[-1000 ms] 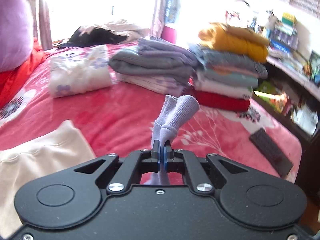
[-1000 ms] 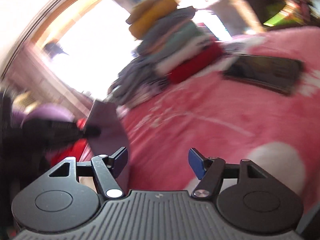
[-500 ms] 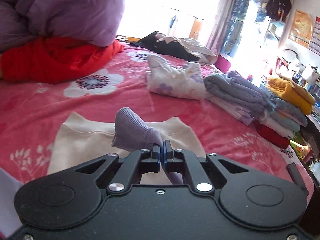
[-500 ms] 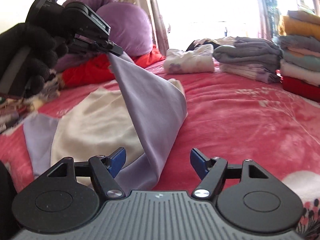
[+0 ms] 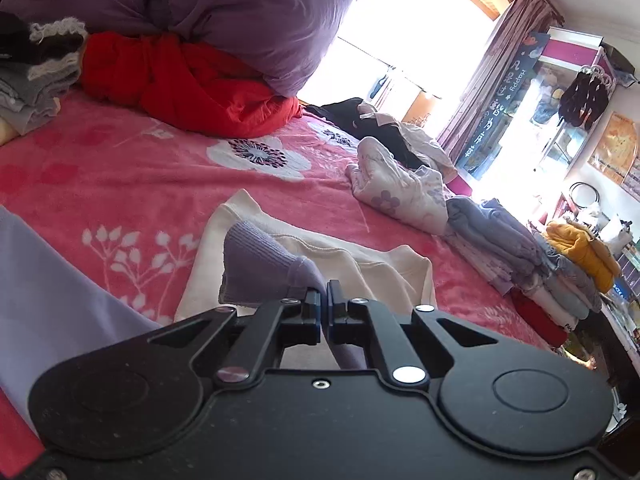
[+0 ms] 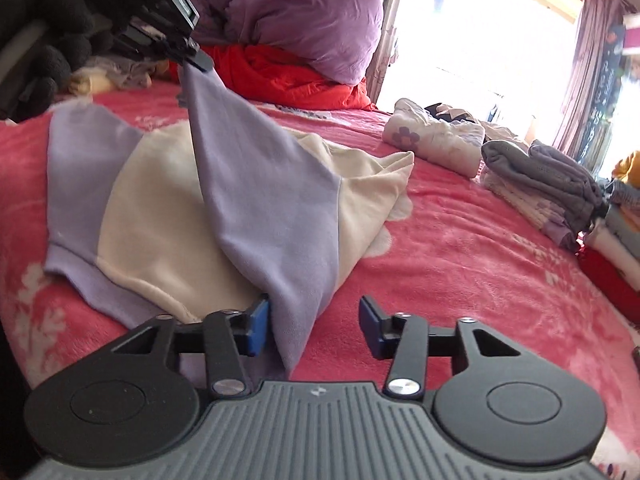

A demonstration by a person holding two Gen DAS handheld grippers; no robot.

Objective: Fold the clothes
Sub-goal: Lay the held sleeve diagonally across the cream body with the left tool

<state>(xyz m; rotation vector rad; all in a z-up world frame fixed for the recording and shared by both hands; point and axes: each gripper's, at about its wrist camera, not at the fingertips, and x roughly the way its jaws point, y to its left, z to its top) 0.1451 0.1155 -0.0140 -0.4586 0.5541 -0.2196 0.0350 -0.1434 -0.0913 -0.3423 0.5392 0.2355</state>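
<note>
At upper left of the right wrist view, the left gripper (image 6: pixel 198 60) is clamped on the lilac sleeve cuff (image 5: pixel 256 268) of a cream-and-lilac sweatshirt (image 6: pixel 160 216) spread across the pink floral bedspread (image 6: pixel 460 248). At frame bottom, the right gripper (image 6: pixel 312 326) is closing, the sleeve fabric between its jaws but not yet pinched.

Two hand-held black claws, one glove in view

The left claw (image 5: pixel 324 312) and right claw (image 6: pixel 312 326) share black linkage arms, silver pivot screws, round caps and blue finger pads; the right body is ribbed grey. A fuzzy black glove (image 6: pixel 44 40) covers the hand.
</note>
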